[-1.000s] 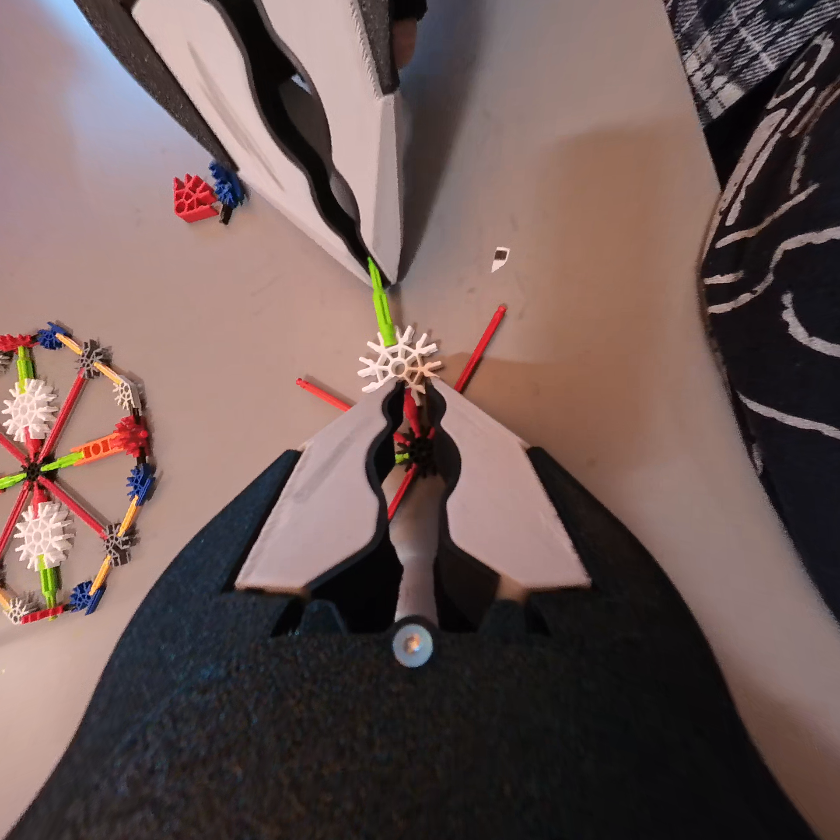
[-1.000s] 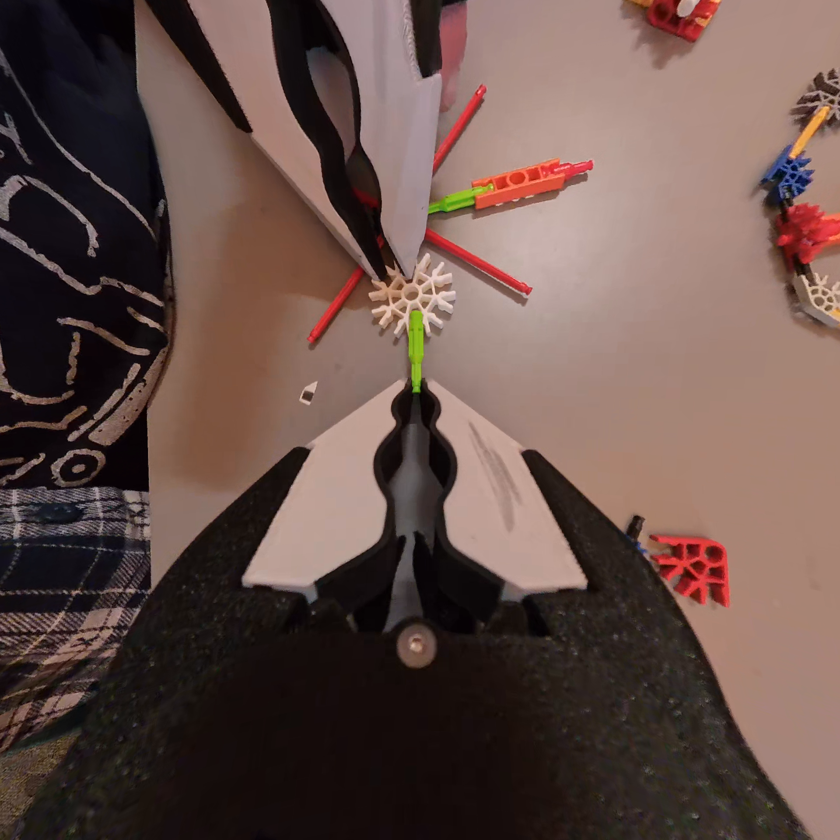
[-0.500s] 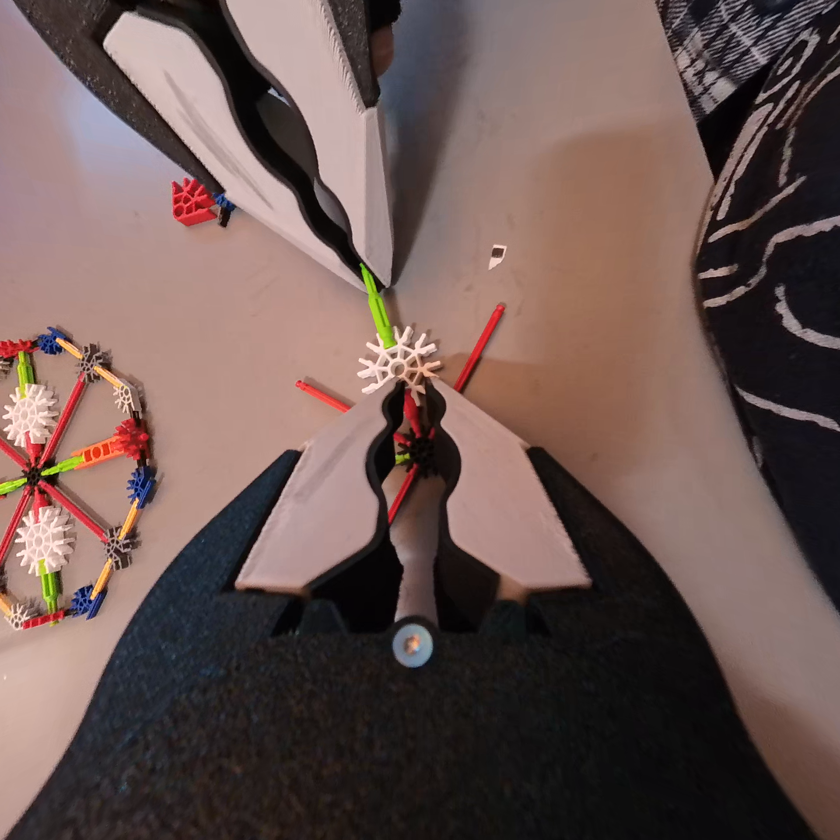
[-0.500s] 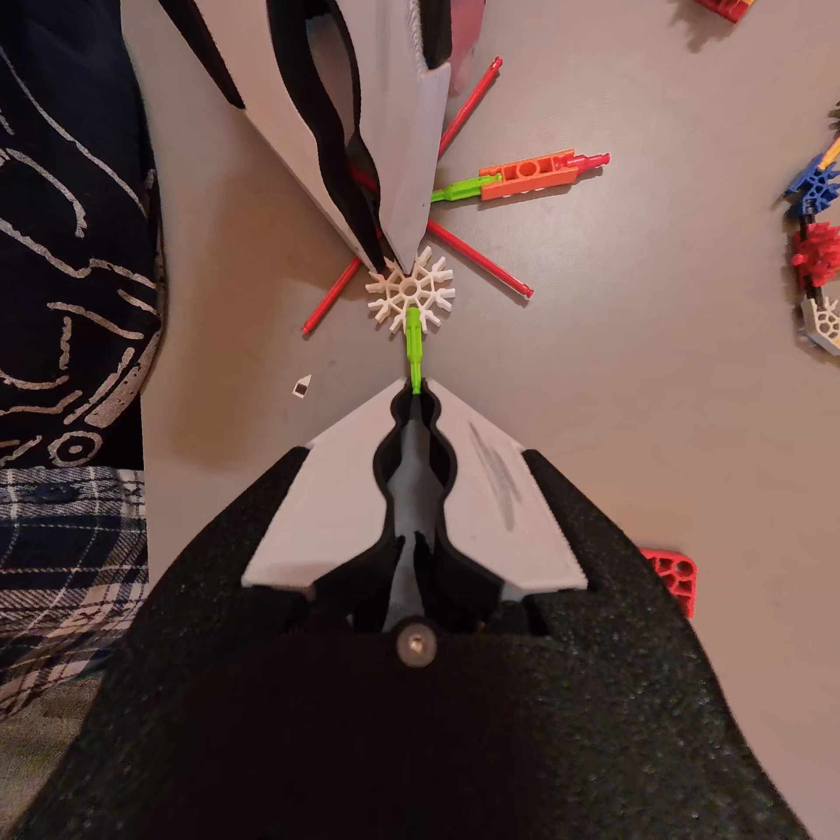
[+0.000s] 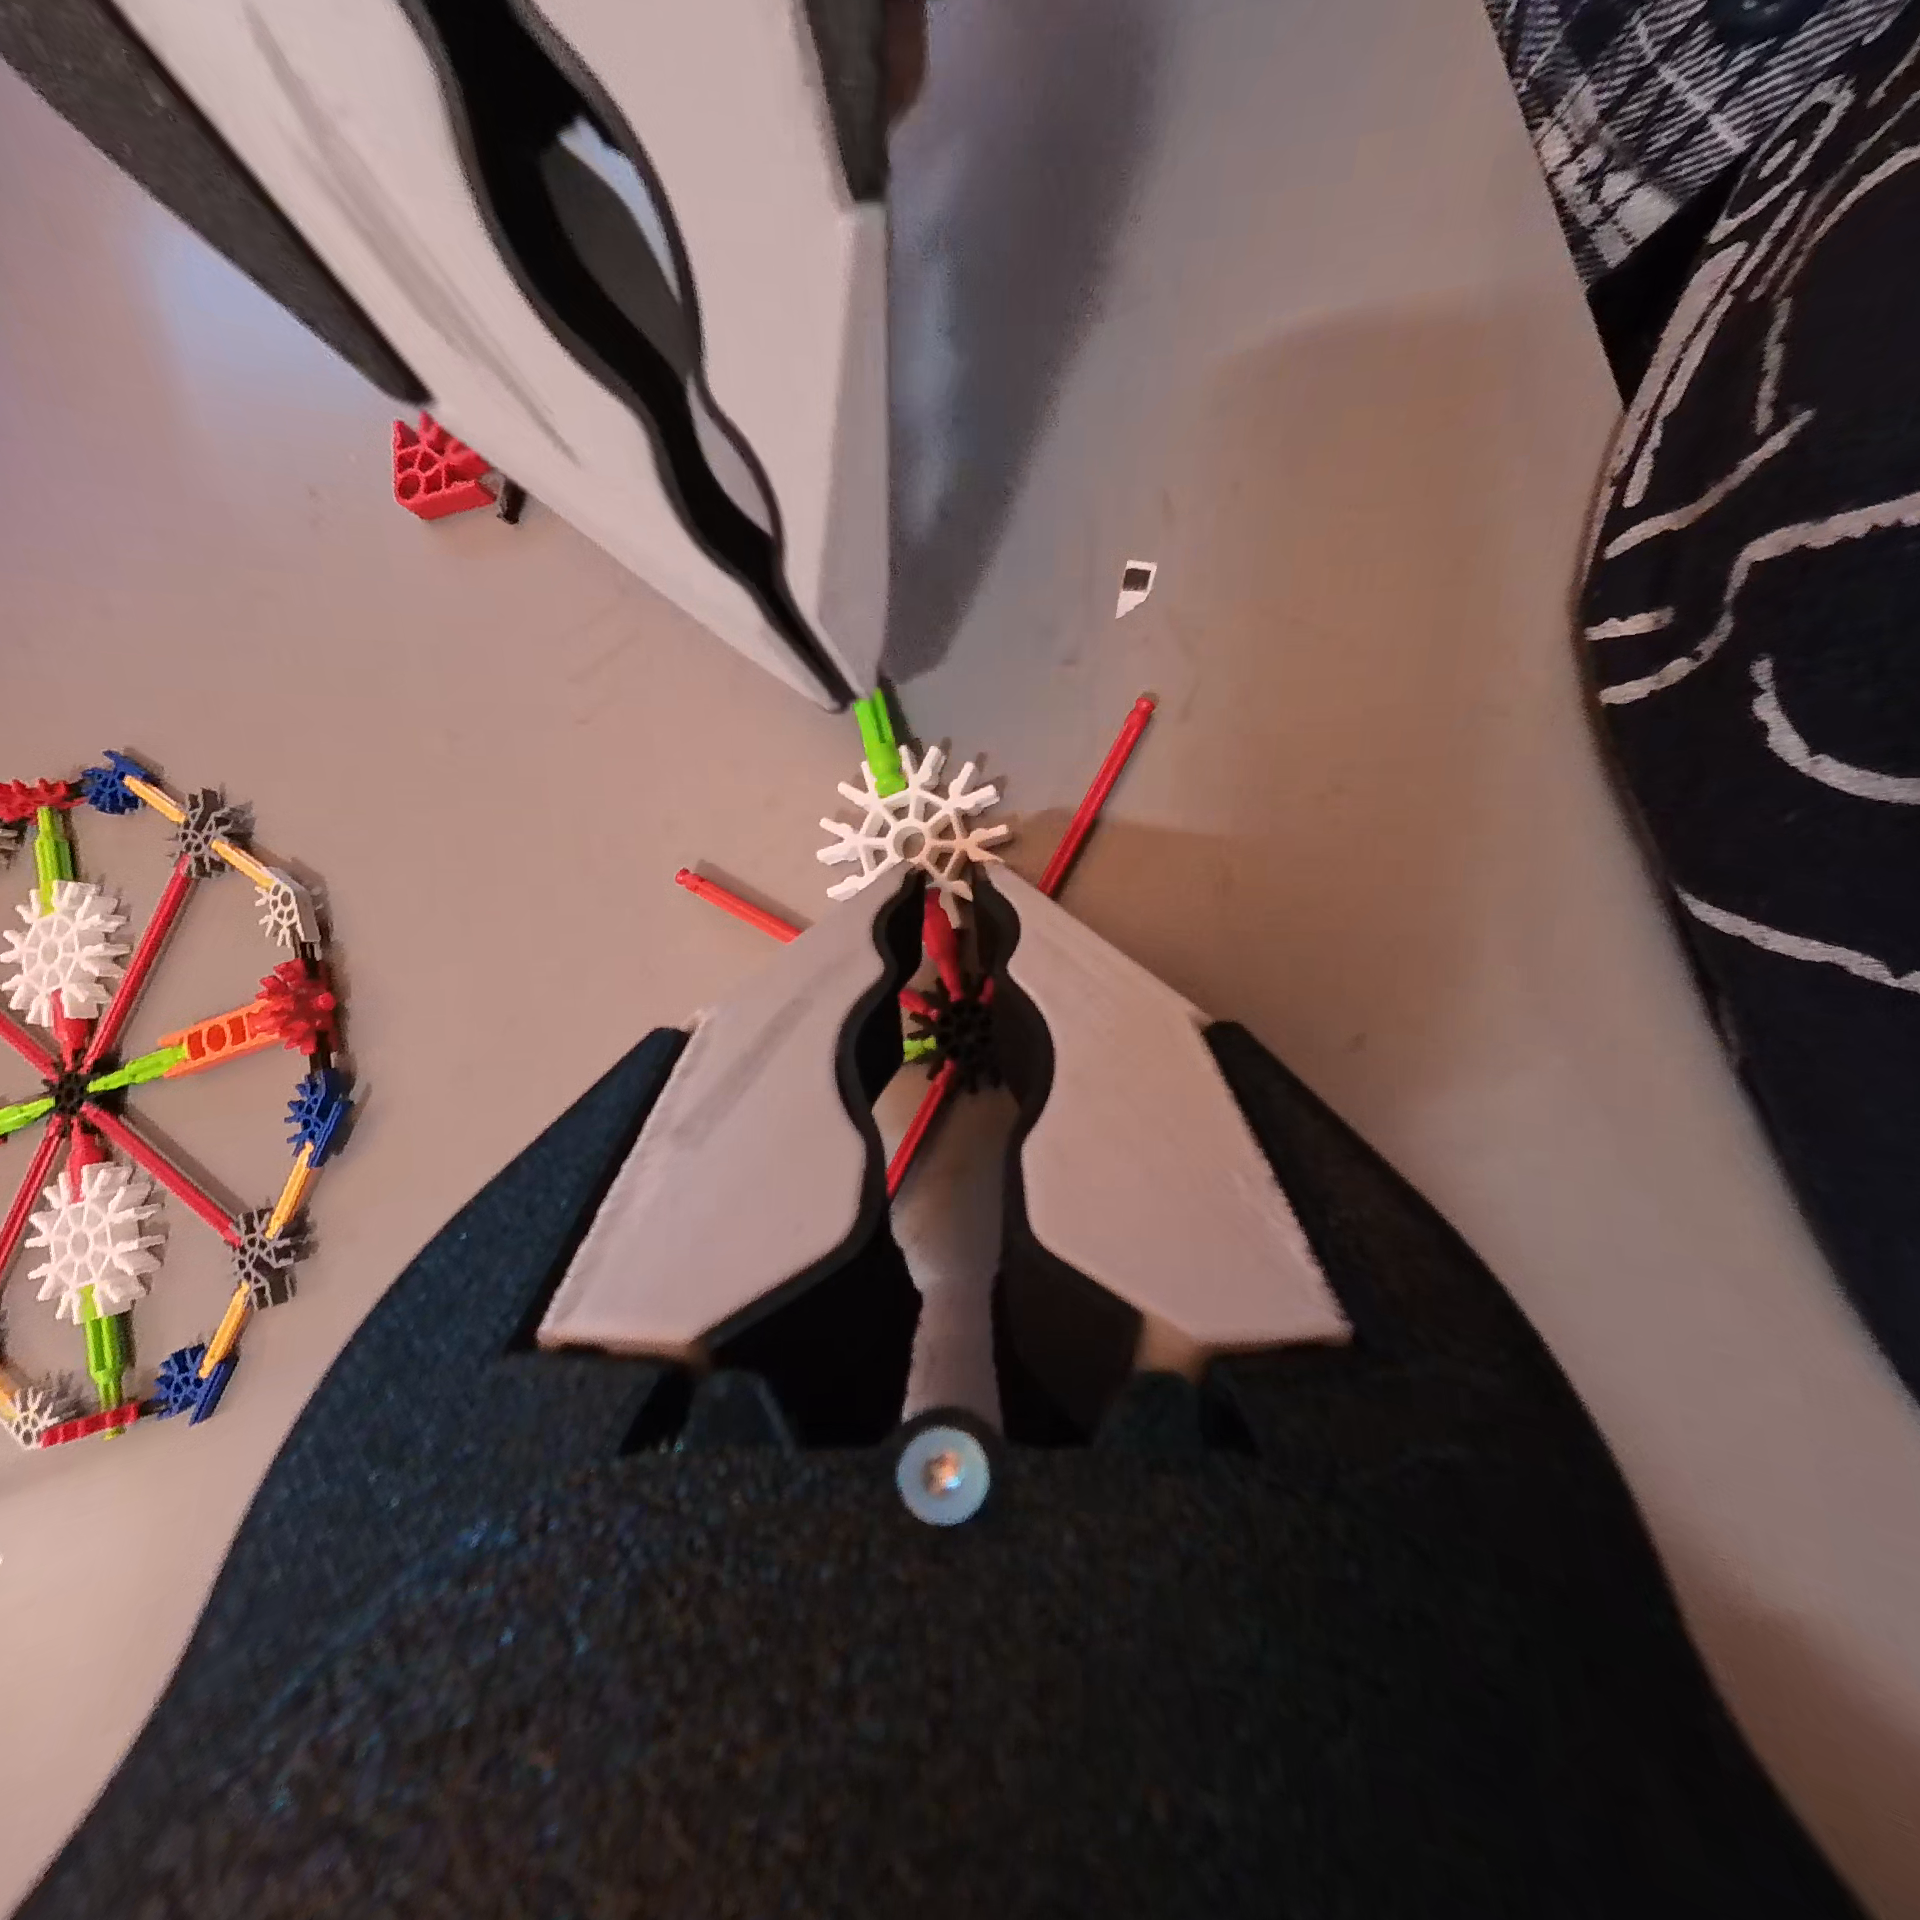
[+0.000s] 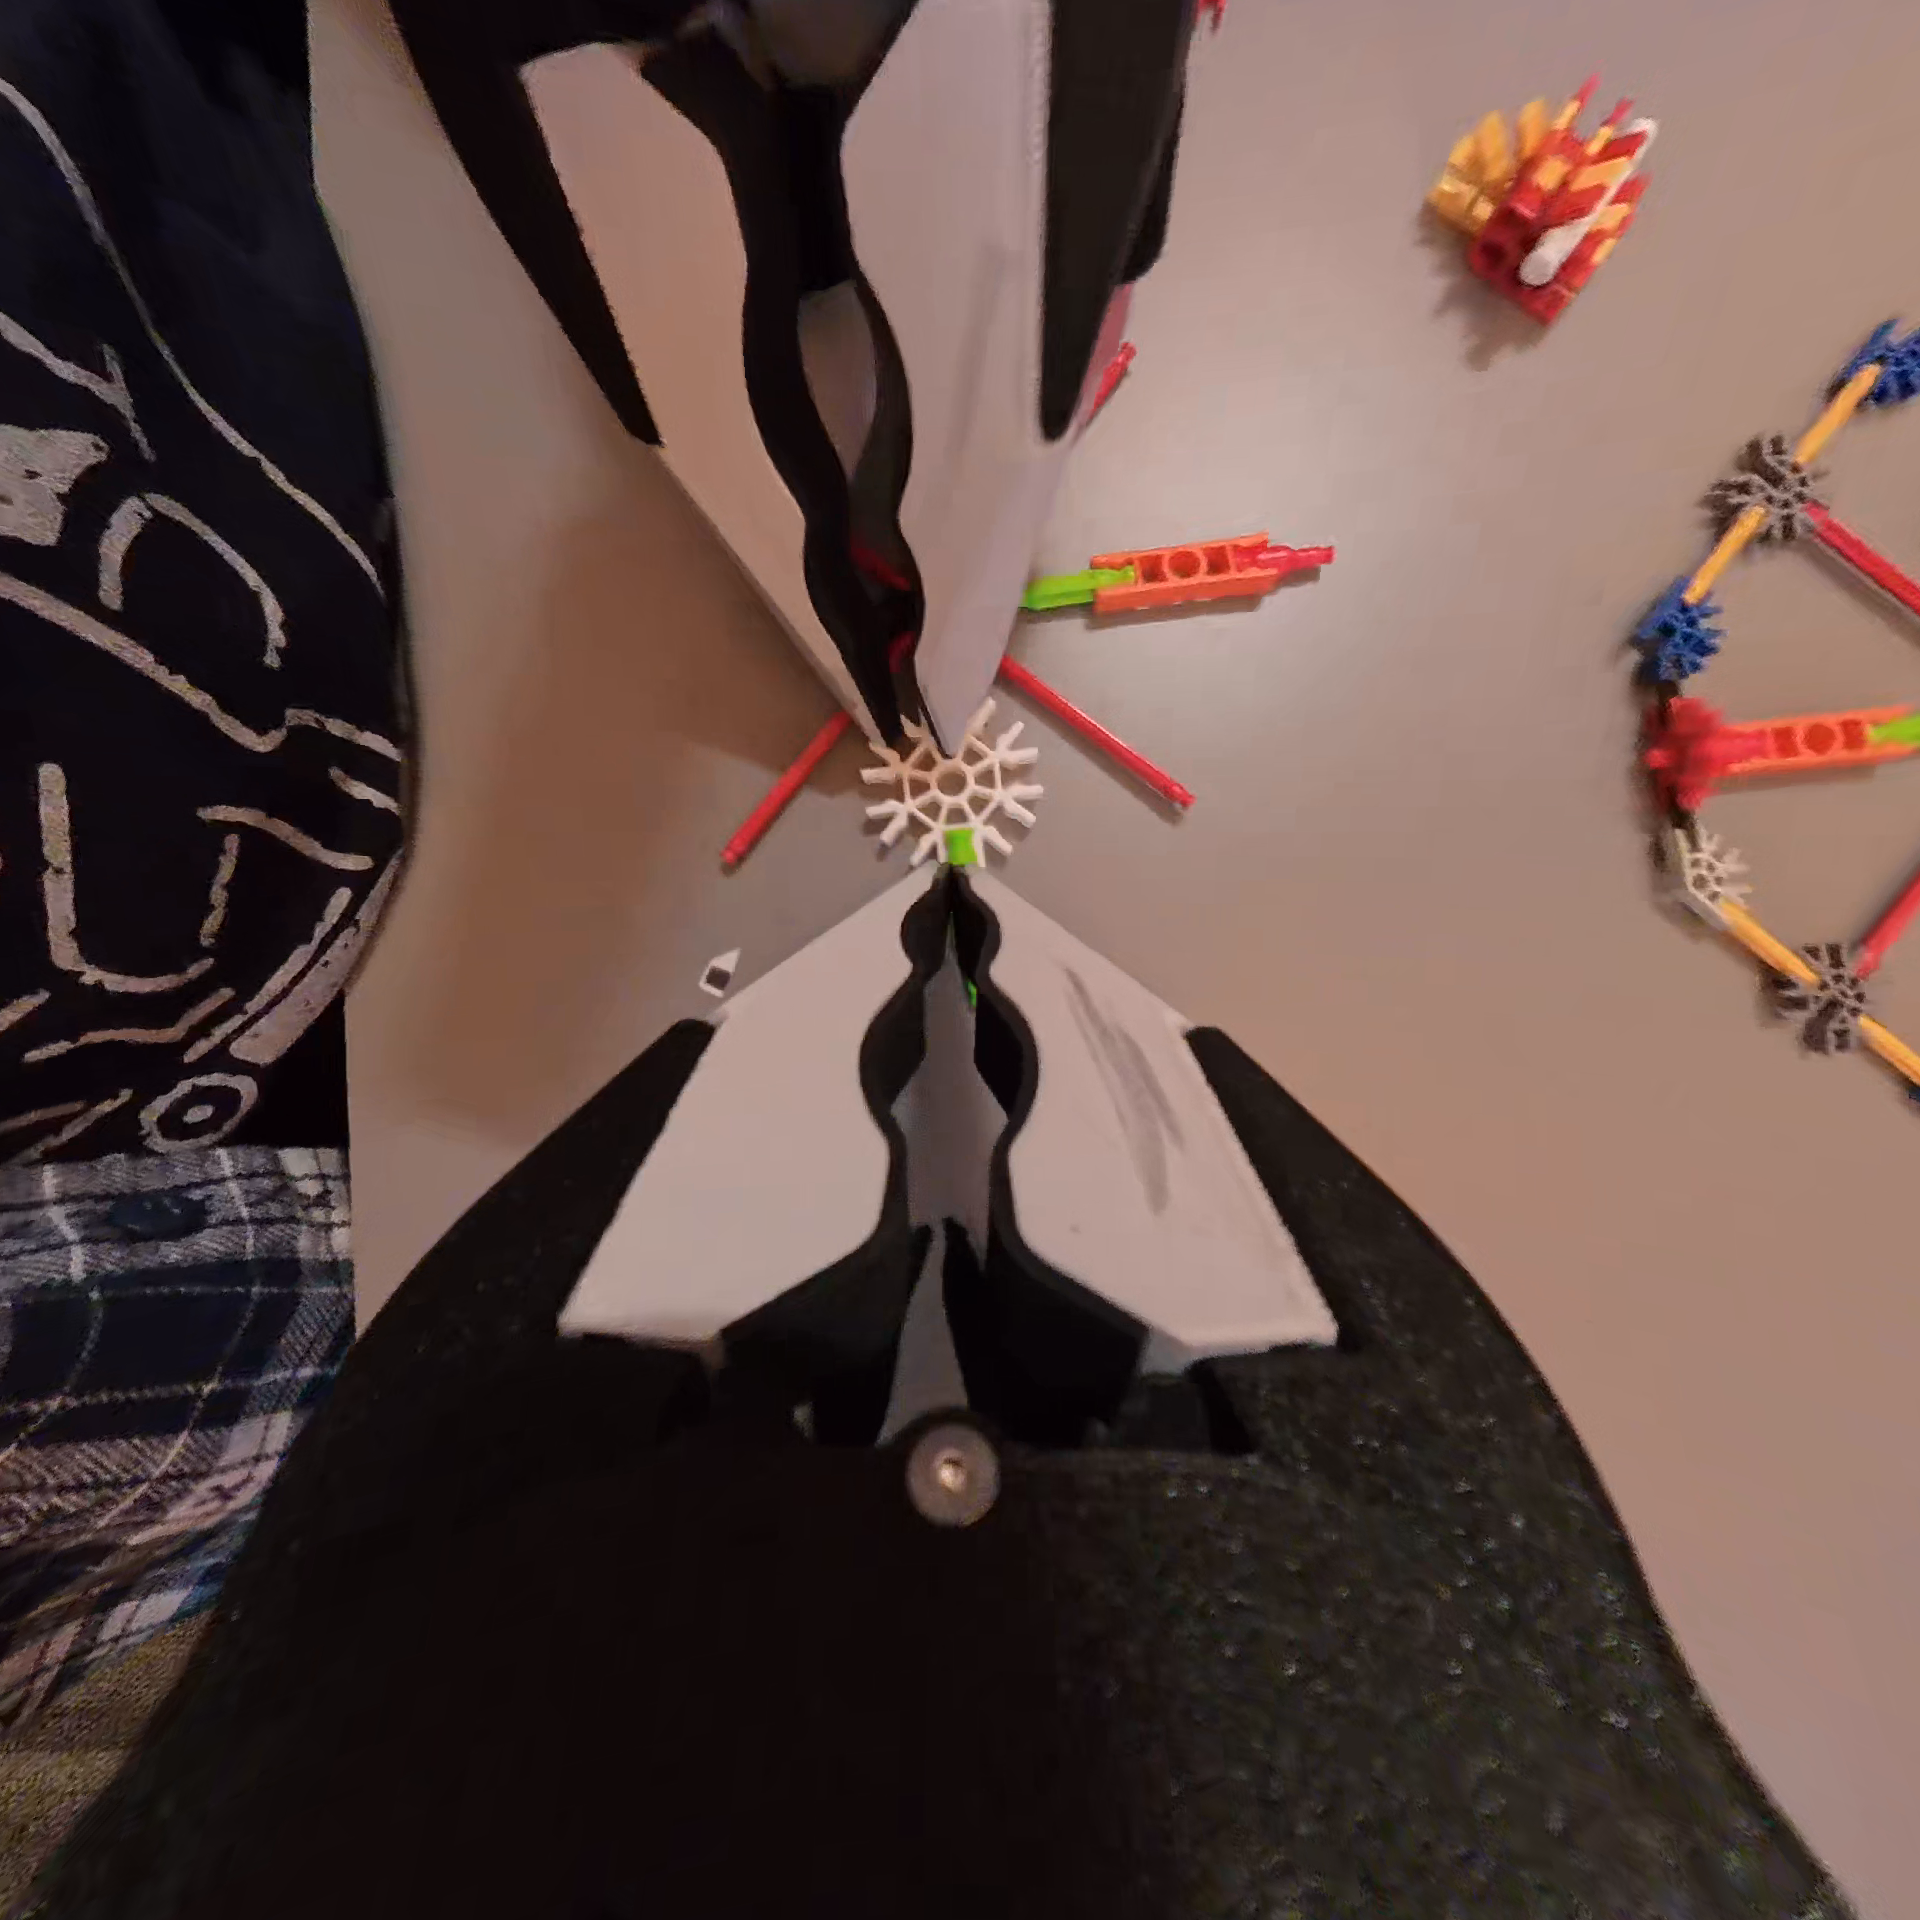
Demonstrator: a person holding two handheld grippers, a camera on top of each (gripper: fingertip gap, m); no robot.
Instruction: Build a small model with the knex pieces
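Note:
My left gripper (image 5: 948, 899) is shut on a short red rod (image 5: 938, 930) that joins a white snowflake connector (image 5: 912, 842) to a black hub (image 5: 964, 1029) with red spokes. The hub sits between my fingers, behind the tips. My right gripper (image 6: 951, 883) is shut on a short green rod (image 6: 961, 844), whose tip sits in a slot of the snowflake (image 6: 951, 784). The two grippers face each other tip to tip over the table. The right gripper (image 5: 862, 696) and its green rod (image 5: 876, 732) also show in the left wrist view. The left gripper (image 6: 914, 727) shows in the right wrist view.
A built spoked wheel (image 5: 104, 1070) lies at the left, with a red connector (image 5: 436, 478) behind the right gripper. An orange piece (image 6: 1174, 571) lies on the hub's green rod. A red and yellow cluster (image 6: 1538, 208) lies beyond. A person's dark clothing (image 5: 1766, 727) borders the table. Both grippers' tips are close together, under 4 cm apart. The left tips stand about 7 cm off the orange piece (image 6: 1174, 571).
My right gripper has moved toward the snowflake with the green rod, and the rod's tip has gone into the connector's slot. Less green shows between tips and snowflake. My left gripper has held still.

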